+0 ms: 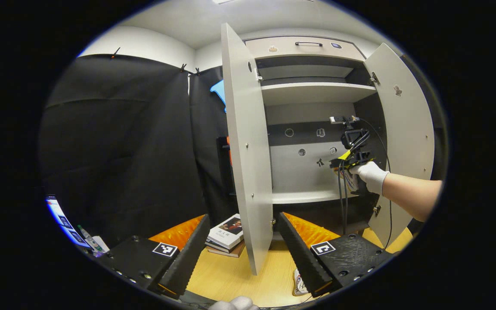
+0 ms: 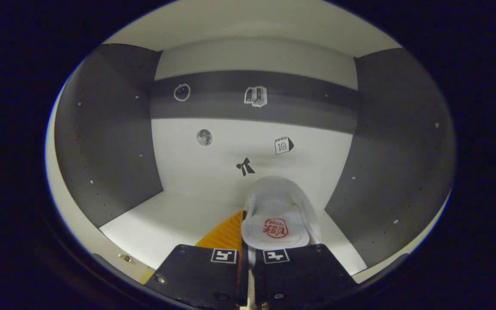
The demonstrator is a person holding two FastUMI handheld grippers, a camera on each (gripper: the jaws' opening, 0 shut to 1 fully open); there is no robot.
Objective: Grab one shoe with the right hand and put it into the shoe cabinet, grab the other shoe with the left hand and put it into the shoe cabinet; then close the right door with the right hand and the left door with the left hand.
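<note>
Inside, right gripper [image 2: 248, 254] clamped on white slipper [image 2: 276, 215] above cabinet shelf [image 2: 166, 224]

My left gripper [image 1: 239, 254] has two long ribbed fingers on blocky housings with small screws, each carrying a square black-and-white marker tag. My right gripper [image 2: 248, 258] carries matching tags; seen from the left gripper view, black cables hang from it. I wear a white glove [image 1: 370, 175], forearm unsleeved.

Pale cabinet shelf [image 2: 166, 224] under a white slipper [image 2: 276, 215]; wooden table [image 1: 235, 275] bearing stacked books [image 1: 226, 237].
</note>
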